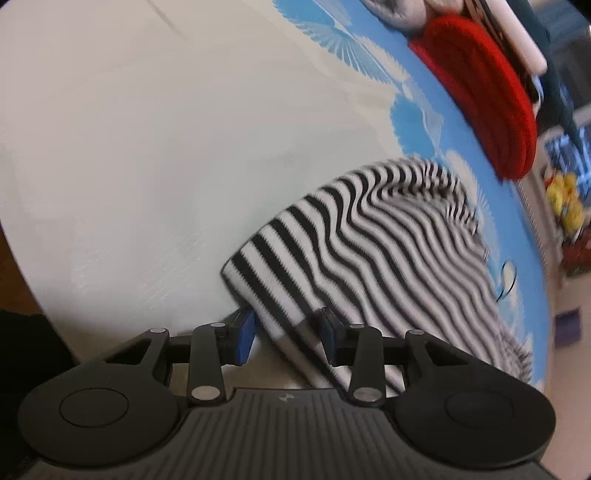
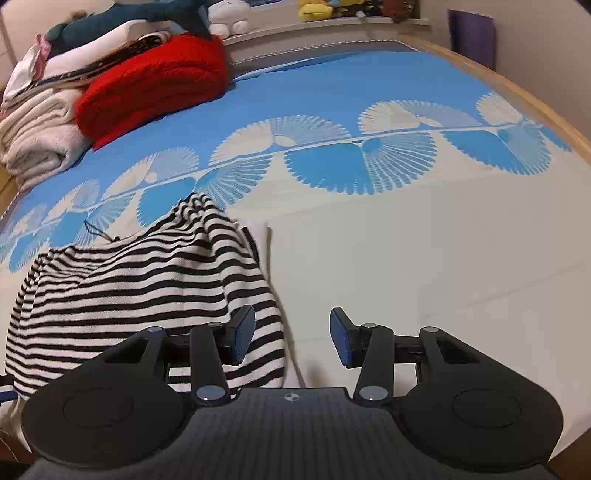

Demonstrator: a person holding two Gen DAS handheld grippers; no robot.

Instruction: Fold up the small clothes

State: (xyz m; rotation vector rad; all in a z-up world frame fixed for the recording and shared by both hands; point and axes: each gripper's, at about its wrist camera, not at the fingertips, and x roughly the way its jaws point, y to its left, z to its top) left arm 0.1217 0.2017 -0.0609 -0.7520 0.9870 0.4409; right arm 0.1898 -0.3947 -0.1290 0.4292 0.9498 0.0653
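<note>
A black-and-white striped garment (image 1: 369,251) lies crumpled on the bed's blue-and-cream cover. My left gripper (image 1: 288,336) is open, its blue pads on either side of the garment's near corner, which lies between them. In the right wrist view the same garment (image 2: 147,288) lies at the left. My right gripper (image 2: 291,336) is open and empty; its left finger is over the garment's right edge and its right finger is over bare cream cover.
A red knit item (image 2: 155,81) and a pile of folded light clothes (image 2: 37,133) sit at the bed's far left; the red item also shows in the left wrist view (image 1: 487,99). Plush toys (image 2: 317,9) line a shelf behind. The bed's wooden edge (image 2: 535,99) runs along the right.
</note>
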